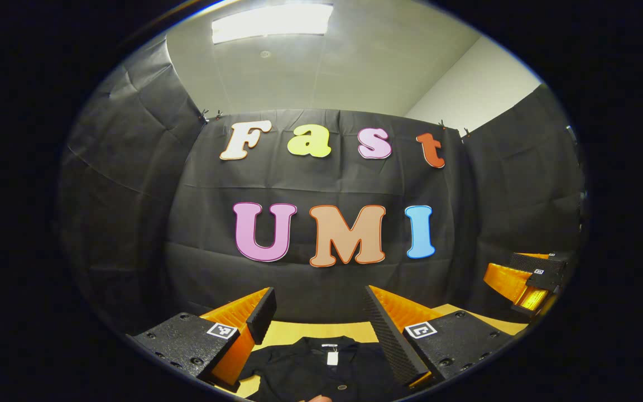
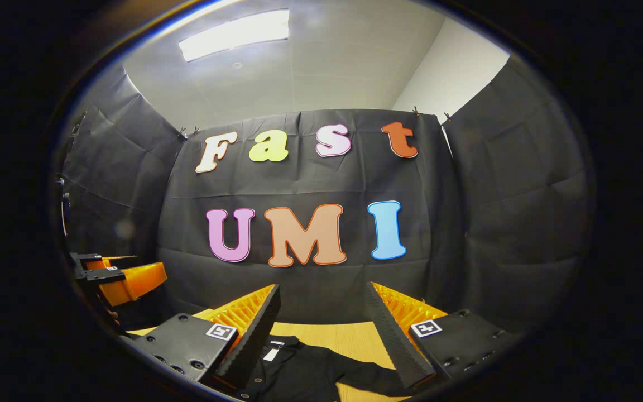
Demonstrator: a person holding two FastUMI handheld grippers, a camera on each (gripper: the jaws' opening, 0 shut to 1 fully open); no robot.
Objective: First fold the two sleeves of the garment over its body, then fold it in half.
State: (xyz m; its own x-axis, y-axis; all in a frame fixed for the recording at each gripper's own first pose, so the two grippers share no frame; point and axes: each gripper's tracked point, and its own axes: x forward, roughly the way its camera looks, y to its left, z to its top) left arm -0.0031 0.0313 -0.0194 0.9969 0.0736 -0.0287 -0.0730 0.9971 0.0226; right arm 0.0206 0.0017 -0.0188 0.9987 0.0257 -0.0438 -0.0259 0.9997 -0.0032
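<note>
A black garment with a white neck tag lies flat on the wooden table, its collar toward the far wall. My left gripper hovers above its collar, open, nothing between the fingers. In the right gripper view the garment spreads below, one sleeve reaching to the right. My right gripper is open over that side, with nothing between its fingers. The right gripper also appears at the far right of the left gripper view, and the left gripper at the far left of the right gripper view.
Black cloth walls close the booth on three sides behind the table. A ceiling light shines overhead. Bare wood shows beyond the collar and beside the sleeve.
</note>
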